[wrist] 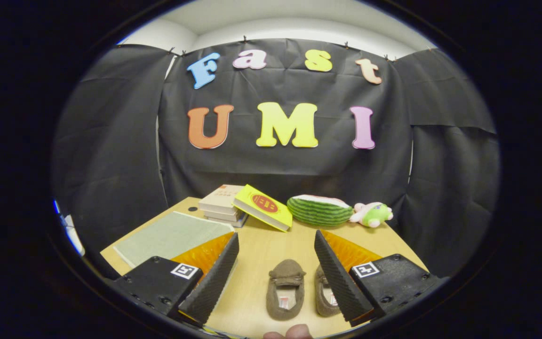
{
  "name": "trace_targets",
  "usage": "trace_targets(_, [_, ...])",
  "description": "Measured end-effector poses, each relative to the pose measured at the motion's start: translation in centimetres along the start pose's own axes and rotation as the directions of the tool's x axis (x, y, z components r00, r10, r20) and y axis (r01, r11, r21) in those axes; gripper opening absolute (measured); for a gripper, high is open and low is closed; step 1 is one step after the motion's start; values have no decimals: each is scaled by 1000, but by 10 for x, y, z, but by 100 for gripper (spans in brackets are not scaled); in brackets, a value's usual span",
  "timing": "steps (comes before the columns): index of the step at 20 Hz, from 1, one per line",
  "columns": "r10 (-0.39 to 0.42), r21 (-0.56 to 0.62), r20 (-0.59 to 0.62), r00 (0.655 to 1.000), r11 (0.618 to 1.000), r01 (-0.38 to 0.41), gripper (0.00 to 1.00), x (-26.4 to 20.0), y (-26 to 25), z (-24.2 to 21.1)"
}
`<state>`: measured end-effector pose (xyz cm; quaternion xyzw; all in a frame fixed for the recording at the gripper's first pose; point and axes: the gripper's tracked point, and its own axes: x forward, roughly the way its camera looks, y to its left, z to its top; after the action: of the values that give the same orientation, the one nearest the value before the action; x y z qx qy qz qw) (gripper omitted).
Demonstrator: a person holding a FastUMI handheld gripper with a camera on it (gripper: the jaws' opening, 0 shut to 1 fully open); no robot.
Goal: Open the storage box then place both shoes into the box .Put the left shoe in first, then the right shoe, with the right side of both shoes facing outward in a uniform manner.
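I see my gripper [276, 268] held above the wooden table [261, 249] with its fingers [212, 282] spread wide apart and nothing between the pads. Low in the centre of the frame, in the gap between the fingers, lie two brown shoes side by side on the table: the left-hand shoe [285, 289] is fully in sight, while the right-hand shoe [325, 294] is partly covered by the right finger. At the left of the frame, beyond the left finger, a pale flat translucent panel [170, 235] lies on the table; I cannot tell whether it is the storage box. Further back in mid-frame sit a stack of books [221, 202], a yellow book [264, 207] leaning on it, a watermelon-slice toy [319, 210] and a small plush toy [372, 214].
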<state>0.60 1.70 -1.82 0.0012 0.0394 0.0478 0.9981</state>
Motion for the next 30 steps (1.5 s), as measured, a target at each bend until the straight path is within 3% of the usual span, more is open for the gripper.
trace_targets(7, [73, 29, -45, 996, 997, -72, 100, 3, 16, -11])
trace_targets(12, [224, 79, -117, 968, 973, -215, 100, 8, 47, -29])
trace_targets(20, [478, 272, -288, 830, 872, -408, 100, 8, 95, -77])
trace_targets(23, [557, 358, -315, 768, 819, -447, 99, 10, 106, -84])
trace_targets(27, [651, 471, -379, 657, 747, -469, 92, 9, 118, -102])
trace_targets(30, [683, 508, -391, 616, 719, -474, 84, 12, 122, -108])
